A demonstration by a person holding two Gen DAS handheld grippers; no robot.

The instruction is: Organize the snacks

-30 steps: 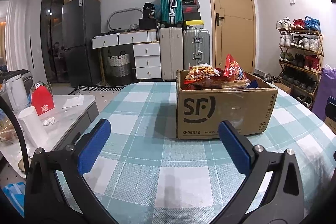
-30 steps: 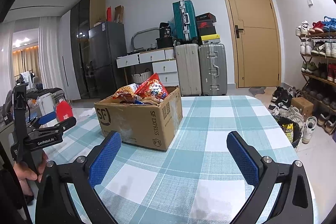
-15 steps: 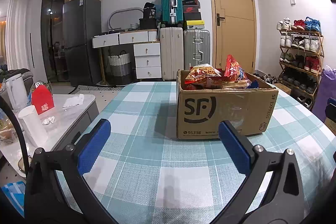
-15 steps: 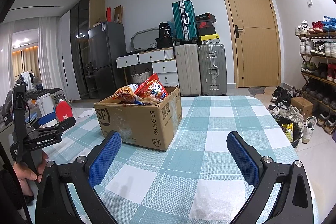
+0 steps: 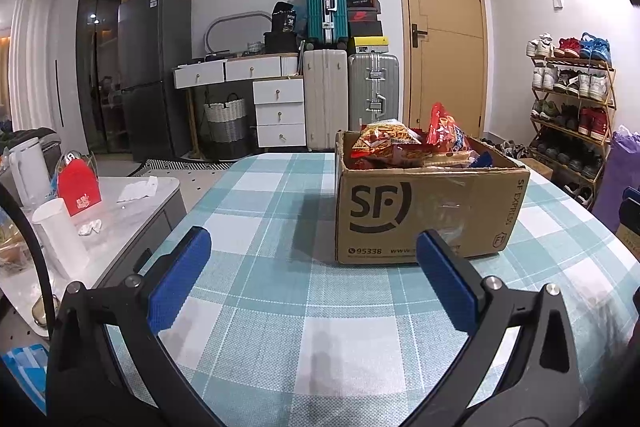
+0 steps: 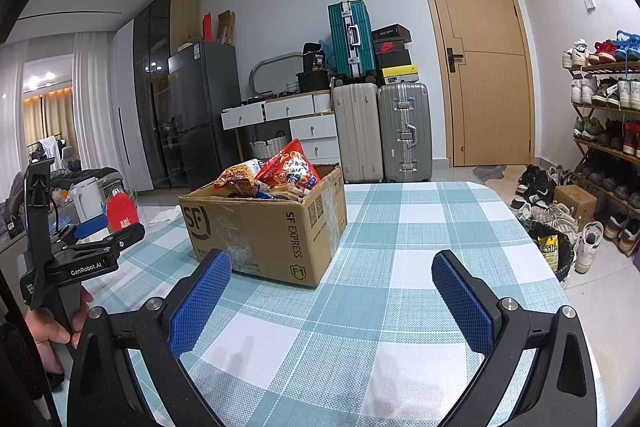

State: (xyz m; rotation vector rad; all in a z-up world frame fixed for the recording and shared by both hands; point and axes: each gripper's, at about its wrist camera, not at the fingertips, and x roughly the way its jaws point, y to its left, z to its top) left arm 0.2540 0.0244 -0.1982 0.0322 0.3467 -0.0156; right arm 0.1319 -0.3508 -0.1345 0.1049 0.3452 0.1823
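Observation:
A brown SF cardboard box [image 5: 424, 211] stands on the teal checked tablecloth [image 5: 280, 307], open at the top and full of snack bags [image 5: 400, 143]. It also shows in the right wrist view [image 6: 272, 227], with red and orange snack bags [image 6: 280, 171] sticking out. My left gripper [image 5: 312, 279] is open and empty, low over the cloth, short of the box's front. My right gripper [image 6: 332, 299] is open and empty, to the right of the box. The left gripper also shows held in a hand in the right wrist view [image 6: 80, 259].
A low white side table [image 5: 100, 211] with a white cup, kettle and red carton stands left of the table. Suitcases [image 5: 348, 95], drawers and a fridge line the back wall. A shoe rack [image 6: 608, 131], shoes and a bin [image 6: 548, 251] are on the right.

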